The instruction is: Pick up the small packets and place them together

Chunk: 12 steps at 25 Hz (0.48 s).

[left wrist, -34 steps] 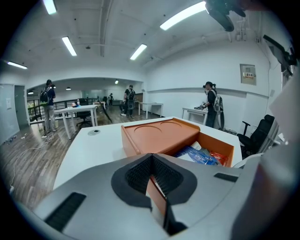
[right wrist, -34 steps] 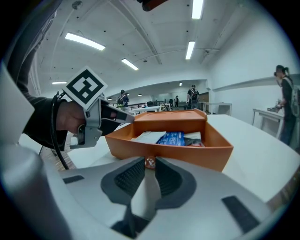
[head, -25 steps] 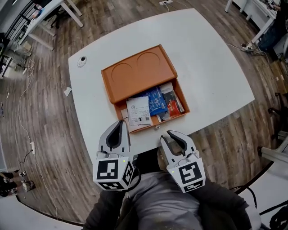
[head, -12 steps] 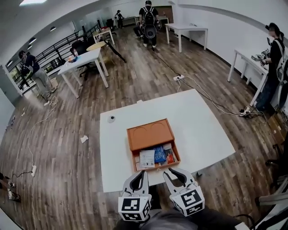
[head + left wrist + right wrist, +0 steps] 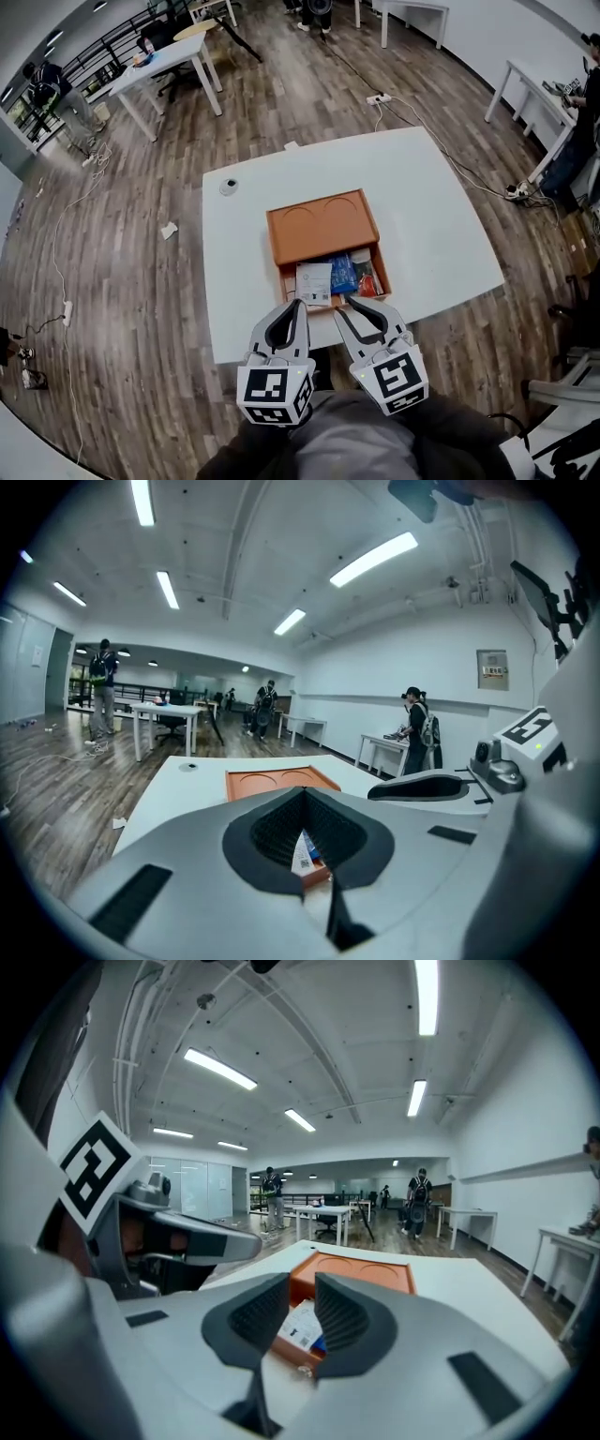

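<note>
Tongs hold nothing: left tongs [image 5: 302, 794] closed, right tongs [image 5: 302, 1285] slightly apart.

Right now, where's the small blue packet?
In the head view, the small blue packet lies in the open orange box, between a white printed packet at left and a red packet at right.

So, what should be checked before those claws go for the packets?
1. Drawer open: ok; the orange box has its drawer pulled out.
2. Packets in sight: ok; a white packet and a blue packet lie inside.
3. Left claw ready: not ok; empty, but jaws together.
4. Right claw ready: ok; empty, jaws apart.
5. Claws at the packets: not ok; both hang by the table's near edge.
6. Packet count: cannot tell; they overlap.
</note>
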Available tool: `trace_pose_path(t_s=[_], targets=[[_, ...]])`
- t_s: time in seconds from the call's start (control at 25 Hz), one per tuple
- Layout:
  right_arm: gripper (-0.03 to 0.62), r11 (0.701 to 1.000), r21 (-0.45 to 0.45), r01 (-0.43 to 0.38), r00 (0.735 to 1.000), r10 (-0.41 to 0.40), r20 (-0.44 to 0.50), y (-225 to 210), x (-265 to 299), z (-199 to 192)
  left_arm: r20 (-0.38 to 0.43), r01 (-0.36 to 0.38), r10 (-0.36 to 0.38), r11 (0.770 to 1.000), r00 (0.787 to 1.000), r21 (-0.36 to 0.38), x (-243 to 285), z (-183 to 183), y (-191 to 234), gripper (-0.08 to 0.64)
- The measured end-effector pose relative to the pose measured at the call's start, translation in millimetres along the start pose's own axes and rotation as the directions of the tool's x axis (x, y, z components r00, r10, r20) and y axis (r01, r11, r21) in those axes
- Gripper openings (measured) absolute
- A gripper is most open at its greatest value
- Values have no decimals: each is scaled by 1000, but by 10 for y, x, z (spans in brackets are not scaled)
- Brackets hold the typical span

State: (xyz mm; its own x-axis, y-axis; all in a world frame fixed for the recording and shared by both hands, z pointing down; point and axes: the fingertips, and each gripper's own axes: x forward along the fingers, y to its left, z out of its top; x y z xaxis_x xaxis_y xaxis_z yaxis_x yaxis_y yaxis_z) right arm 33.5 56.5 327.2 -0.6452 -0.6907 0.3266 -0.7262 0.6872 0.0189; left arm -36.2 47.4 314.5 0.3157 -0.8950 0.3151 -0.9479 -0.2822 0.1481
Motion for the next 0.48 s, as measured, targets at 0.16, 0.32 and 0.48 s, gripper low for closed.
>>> trace_pose_path(t_s=[0.16,0.32,0.48], targets=[[71,997,-75,16,998,-21,-66,-194,296,-14,-11,-1,1,1000,1000,6,226,78,222,0],[71,999,-53,-1,987,-8,-160,-440,630,-75,-6,15,-15,999,1000,40,458,207,315,0],[71,995,-41,-86,962,73,-263,-402,909,-279,-16,38,-37,999,999,25,611,228,382,0]])
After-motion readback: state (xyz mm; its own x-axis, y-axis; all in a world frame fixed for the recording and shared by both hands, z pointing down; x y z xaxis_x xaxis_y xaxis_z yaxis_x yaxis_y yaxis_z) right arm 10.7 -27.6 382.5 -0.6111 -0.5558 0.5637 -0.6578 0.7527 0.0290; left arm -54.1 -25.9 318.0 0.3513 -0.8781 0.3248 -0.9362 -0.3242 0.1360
